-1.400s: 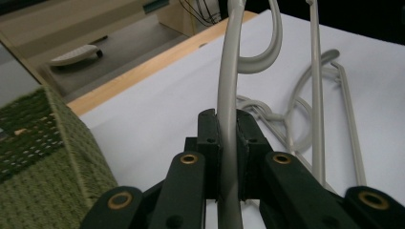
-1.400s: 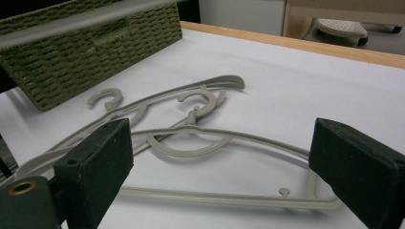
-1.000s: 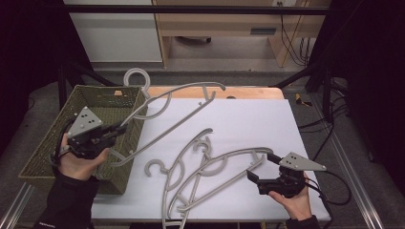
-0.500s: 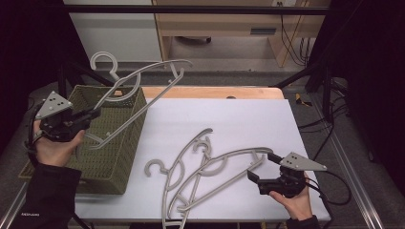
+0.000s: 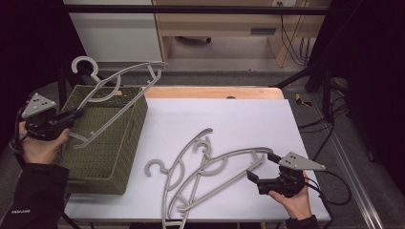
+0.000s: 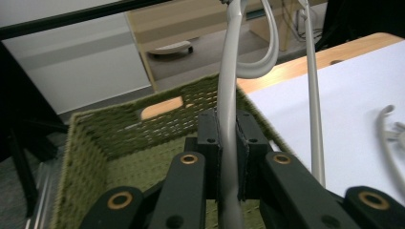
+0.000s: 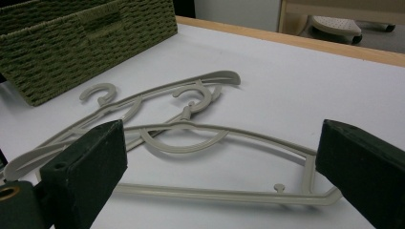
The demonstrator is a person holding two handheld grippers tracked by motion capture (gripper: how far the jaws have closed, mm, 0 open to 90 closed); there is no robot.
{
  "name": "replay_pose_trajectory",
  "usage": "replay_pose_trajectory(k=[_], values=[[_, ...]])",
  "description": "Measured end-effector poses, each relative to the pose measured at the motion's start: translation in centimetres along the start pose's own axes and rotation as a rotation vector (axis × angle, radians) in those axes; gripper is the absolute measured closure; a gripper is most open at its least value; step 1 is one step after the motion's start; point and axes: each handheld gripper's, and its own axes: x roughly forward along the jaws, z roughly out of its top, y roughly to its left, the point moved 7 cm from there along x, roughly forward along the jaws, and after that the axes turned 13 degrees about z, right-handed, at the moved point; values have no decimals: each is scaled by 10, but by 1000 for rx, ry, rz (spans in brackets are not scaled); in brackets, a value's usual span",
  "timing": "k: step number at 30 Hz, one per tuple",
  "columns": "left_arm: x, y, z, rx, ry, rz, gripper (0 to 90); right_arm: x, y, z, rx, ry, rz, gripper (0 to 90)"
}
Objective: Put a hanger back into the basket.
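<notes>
Grey hanger (image 5: 114, 90) pinched in left tongs (image 5: 76, 114), end hidden behind pads; right tongs (image 5: 253, 175) spread.

No text, label or number is legible anywhere.

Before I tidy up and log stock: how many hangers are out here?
3. One hanger is held over the green basket by the left tongs; two hangers lie overlapping on the white table.

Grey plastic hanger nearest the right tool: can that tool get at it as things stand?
Probably yes. The right tool is open, its jaws either side of the grey plastic hanger's end on the white table, with nothing between.
</notes>
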Motion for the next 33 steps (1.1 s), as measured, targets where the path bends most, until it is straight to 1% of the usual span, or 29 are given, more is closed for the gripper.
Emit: replay_pose_trajectory(k=[1, 2, 4, 5, 6, 7, 9, 10, 11, 12, 14, 16, 18, 19, 20, 26, 29, 33], values=[[1, 4, -3, 1, 4, 5, 824, 0, 0, 0, 2, 2, 1, 36], [1, 4, -3, 1, 4, 5, 825, 1, 0, 0, 3, 3, 2, 36], [1, 12, -8, 0, 11, 16, 824, 1, 0, -1, 0, 8, 4, 36], [2, 20, -15, -3, 22, 26, 825, 2, 0, -1, 0, 10, 4, 36], [3, 23, -18, -4, 28, 30, 824, 2, 0, -1, 2, 8, 2, 37], [3, 23, -18, -4, 28, 30, 824, 3, 0, -1, 3, 10, 5, 37], [4, 32, -26, -1, 42, 35, 824, 3, 0, -2, 3, 15, 5, 36], [4, 32, -26, -1, 42, 35, 824, 3, 0, -2, 3, 15, 5, 36], [5, 38, -32, 3, 50, 42, 824, 3, 0, -2, 1, 14, 4, 36], [5, 38, -32, 3, 50, 42, 825, 3, 0, -2, 1, 13, 4, 36], [6, 44, -40, 3, 61, 49, 824, 3, 0, -2, 1, 13, 4, 36], [5, 46, -43, 5, 65, 47, 824, 3, 0, -2, 1, 14, 4, 36], [5, 51, -51, 9, 74, 51, 824, 3, 0, -2, 1, 15, 3, 36], [5, 51, -51, 9, 74, 51, 824, 3, 0, -2, 2, 15, 3, 36], [5, 54, -55, 10, 80, 56, 824, 4, 0, -2, 5, 16, 2, 36], [2, 61, -62, 13, 96, 63, 824, 5, 0, -3, 8, 22, 3, 36], [-1, 66, -66, 26, 108, 67, 824, 5, 1, -3, 10, 24, 6, 36], [-1, 70, -72, 30, 119, 73, 824, 6, 1, -4, 9, 29, 6, 35]])
